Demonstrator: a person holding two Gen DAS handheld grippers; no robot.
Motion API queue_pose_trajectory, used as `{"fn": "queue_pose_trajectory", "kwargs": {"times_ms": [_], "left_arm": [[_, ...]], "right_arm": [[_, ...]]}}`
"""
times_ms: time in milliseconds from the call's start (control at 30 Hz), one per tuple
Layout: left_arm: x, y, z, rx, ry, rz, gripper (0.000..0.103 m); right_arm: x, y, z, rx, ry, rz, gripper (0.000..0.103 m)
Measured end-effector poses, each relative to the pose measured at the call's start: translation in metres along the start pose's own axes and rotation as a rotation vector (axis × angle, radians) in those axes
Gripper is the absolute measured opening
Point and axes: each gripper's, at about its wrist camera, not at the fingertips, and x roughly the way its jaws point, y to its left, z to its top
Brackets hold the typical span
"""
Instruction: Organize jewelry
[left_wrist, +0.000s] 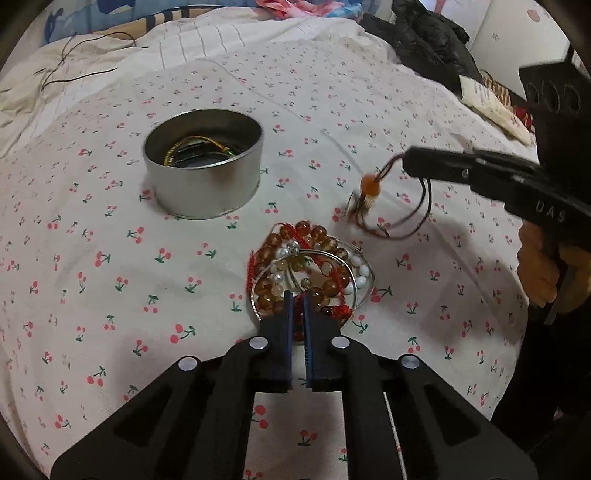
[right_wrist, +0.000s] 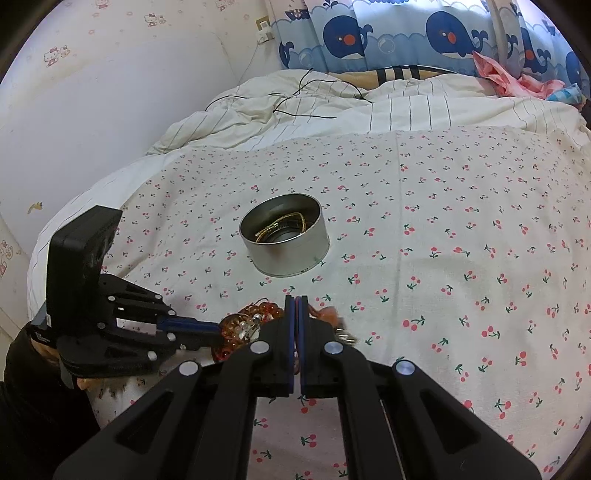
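Note:
A round metal tin (left_wrist: 204, 168) stands on the cherry-print sheet, with a gold chain (left_wrist: 192, 147) inside; it also shows in the right wrist view (right_wrist: 284, 240). A pile of jewelry (left_wrist: 310, 269) lies in front of it: amber bead bracelets, white beads, red cord, silver bangles. My left gripper (left_wrist: 298, 299) is nearly shut, its tips at the near edge of the pile. My right gripper (left_wrist: 408, 162) is shut on a brown cord bracelet with an orange bead and tassel (left_wrist: 370, 186), held above the sheet right of the pile. In its own view the right gripper (right_wrist: 296, 301) is shut.
A rumpled striped quilt (right_wrist: 332, 107) with a black cable (right_wrist: 295, 99) lies behind the tin. Black clothing (left_wrist: 424, 40) and a striped bag (left_wrist: 495, 99) lie at the far right. A wall (right_wrist: 110, 92) stands to the left of the bed.

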Motion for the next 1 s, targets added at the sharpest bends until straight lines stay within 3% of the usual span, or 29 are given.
{"fn": "queue_pose_trajectory", "kwargs": {"times_ms": [267, 633, 800, 1000], "left_arm": [[-0.023, 0.009, 0.003, -0.037, -0.074, -0.087, 0.002], [-0.036, 0.024, 0.006, -0.104, -0.124, -0.133, 0.002], [-0.043, 0.032, 0.008, -0.152, -0.156, -0.19, 0.002], [-0.049, 0.045, 0.017, -0.212, -0.2, -0.237, 0.002]], "right_arm": [[0.001, -0.003, 0.001, 0.003, -0.003, -0.002, 0.002], [0.001, -0.004, 0.0, 0.002, 0.0, -0.003, 0.002], [0.001, -0.005, 0.002, 0.002, -0.006, -0.001, 0.002], [-0.005, -0.006, 0.01, 0.019, -0.062, 0.025, 0.002]]}}
